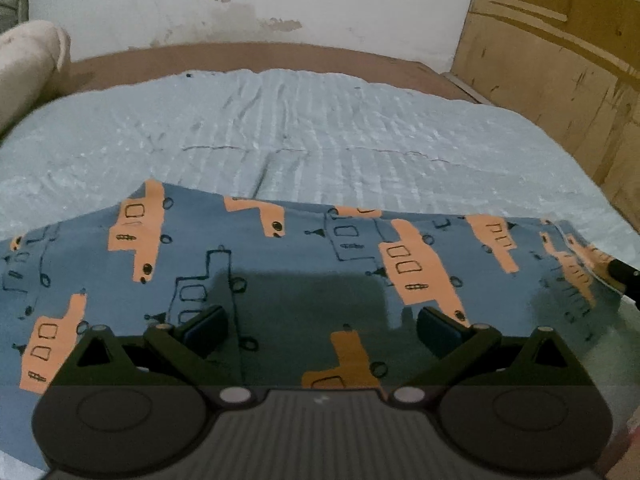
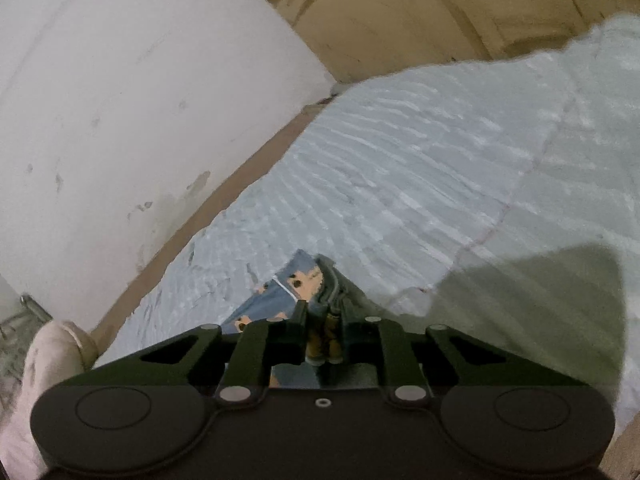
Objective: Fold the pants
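The pants (image 1: 280,264) are blue with orange car prints and lie spread across the near part of a pale blue bedspread (image 1: 320,132). My left gripper (image 1: 320,326) is open just above the cloth, holding nothing. In the right wrist view my right gripper (image 2: 322,320) is shut on a bunched edge of the pants (image 2: 304,280), lifted a little above the bedspread (image 2: 420,184). The tip of the right gripper shows at the pants' right end in the left wrist view (image 1: 622,270).
A white wall (image 1: 260,0) runs behind the bed. A brown bed edge (image 1: 248,54) lies along it. A wooden cabinet (image 1: 560,60) stands at the right. A rolled pale bolster (image 1: 28,60) lies at the far left; it also shows in the right wrist view (image 2: 44,360).
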The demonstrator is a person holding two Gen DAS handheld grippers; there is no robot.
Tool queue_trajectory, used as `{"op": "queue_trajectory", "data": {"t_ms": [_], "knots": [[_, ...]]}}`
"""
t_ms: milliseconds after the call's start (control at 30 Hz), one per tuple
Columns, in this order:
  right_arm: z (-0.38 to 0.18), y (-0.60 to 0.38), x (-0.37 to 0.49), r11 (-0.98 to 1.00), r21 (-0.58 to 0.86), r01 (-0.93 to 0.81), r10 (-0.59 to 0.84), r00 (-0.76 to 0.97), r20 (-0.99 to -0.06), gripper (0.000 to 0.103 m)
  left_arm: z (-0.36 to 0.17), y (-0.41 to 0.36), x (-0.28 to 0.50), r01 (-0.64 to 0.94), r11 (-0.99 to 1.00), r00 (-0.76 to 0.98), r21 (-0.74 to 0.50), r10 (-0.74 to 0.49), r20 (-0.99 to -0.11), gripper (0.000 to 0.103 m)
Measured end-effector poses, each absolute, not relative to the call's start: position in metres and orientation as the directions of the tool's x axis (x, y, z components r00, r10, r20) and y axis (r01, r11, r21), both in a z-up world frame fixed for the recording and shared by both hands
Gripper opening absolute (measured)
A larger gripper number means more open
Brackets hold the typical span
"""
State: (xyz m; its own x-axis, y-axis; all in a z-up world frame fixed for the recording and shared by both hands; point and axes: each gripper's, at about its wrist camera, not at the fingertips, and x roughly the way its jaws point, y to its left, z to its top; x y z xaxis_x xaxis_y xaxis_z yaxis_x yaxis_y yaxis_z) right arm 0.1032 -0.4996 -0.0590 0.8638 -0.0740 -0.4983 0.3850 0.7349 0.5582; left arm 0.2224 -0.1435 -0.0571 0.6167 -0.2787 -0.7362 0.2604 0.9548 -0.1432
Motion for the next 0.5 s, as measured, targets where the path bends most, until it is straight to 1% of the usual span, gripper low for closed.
{"op": "queue_trajectory", "data": {"t_ms": [133, 267, 400, 500], "knots": [[-0.044, -0.481, 0.111, 0.813, 0.466, 0.349, -0.093, 0.867, -0.489, 0.015, -0.051, -0.134, 0.227, 0.251, 0.942, 0.593, -0.224, -0.332, -0.733, 0.102], [-0.024, -0.451, 0.117, 0.894, 0.361, 0.264, -0.08, 0.889, -0.452, 0.015, -0.043, -0.12, 0.227, 0.253, 0.917, 0.588, -0.309, -0.399, -0.704, 0.102], [-0.008, -0.412, 0.121, 0.958, 0.246, 0.149, -0.034, 0.908, -0.417, 0.015, -0.037, -0.108, 0.225, 0.257, 0.89, 0.595, -0.375, -0.452, -0.664, 0.102], [-0.005, -0.382, 0.122, 0.982, 0.18, 0.059, 0.021, 0.912, -0.41, 0.015, -0.034, -0.101, 0.225, 0.246, 0.878, 0.604, -0.411, -0.47, -0.644, 0.102]]}}
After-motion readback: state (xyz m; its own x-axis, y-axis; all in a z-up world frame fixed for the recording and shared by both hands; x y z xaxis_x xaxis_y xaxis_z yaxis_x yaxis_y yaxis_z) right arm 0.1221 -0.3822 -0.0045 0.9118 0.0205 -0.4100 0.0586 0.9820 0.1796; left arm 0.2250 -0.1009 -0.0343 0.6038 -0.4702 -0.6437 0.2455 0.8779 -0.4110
